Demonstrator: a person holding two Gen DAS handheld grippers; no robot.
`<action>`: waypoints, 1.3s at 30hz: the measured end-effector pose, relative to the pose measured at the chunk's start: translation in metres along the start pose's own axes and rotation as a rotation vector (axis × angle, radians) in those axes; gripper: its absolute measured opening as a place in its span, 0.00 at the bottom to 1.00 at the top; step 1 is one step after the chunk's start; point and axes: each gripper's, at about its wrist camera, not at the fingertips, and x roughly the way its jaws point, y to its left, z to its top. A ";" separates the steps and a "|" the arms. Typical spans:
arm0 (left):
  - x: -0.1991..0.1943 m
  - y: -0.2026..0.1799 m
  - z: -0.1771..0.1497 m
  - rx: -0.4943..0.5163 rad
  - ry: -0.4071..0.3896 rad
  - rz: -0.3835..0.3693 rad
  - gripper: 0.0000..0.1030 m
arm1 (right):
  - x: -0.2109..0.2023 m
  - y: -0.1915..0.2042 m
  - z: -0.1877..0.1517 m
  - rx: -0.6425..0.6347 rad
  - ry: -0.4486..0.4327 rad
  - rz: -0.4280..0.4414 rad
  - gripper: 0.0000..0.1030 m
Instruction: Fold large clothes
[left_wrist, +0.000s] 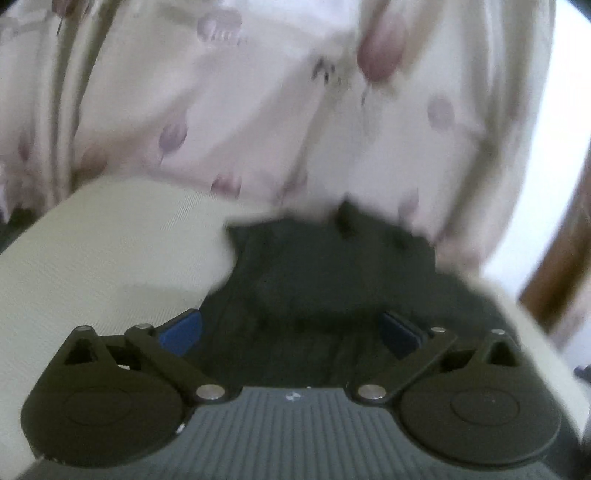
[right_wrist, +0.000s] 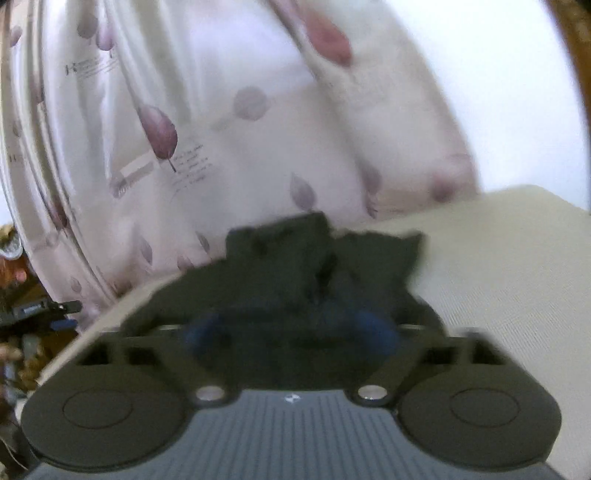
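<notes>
A dark garment (left_wrist: 314, 273) lies bunched on a cream fabric surface (left_wrist: 110, 251), right in front of my left gripper (left_wrist: 291, 328). The left jaws stand wide apart, blue pads (left_wrist: 184, 330) on each side, with dark cloth lying between them. In the right wrist view the same dark garment (right_wrist: 295, 266) is heaped in front of my right gripper (right_wrist: 295, 332). Its blue pads (right_wrist: 373, 328) are blurred and spread apart, with cloth between and over them. The fingertips are partly hidden by the cloth in both views.
A pale curtain with purple leaf print (left_wrist: 258, 110) hangs just behind the surface and also fills the right wrist view (right_wrist: 221, 129). Cluttered items (right_wrist: 29, 306) sit at the left beyond the surface edge. A brown wooden edge (left_wrist: 561, 258) stands at the right.
</notes>
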 end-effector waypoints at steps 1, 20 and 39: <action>-0.011 0.009 -0.011 0.003 0.030 -0.010 0.99 | -0.017 -0.003 -0.012 0.002 0.016 -0.034 0.94; -0.105 0.073 -0.118 -0.207 0.180 -0.166 0.99 | -0.120 -0.015 -0.099 0.267 -0.039 -0.136 0.94; -0.097 -0.011 -0.145 0.311 0.262 0.098 1.00 | -0.082 0.006 -0.119 0.372 -0.010 -0.093 0.95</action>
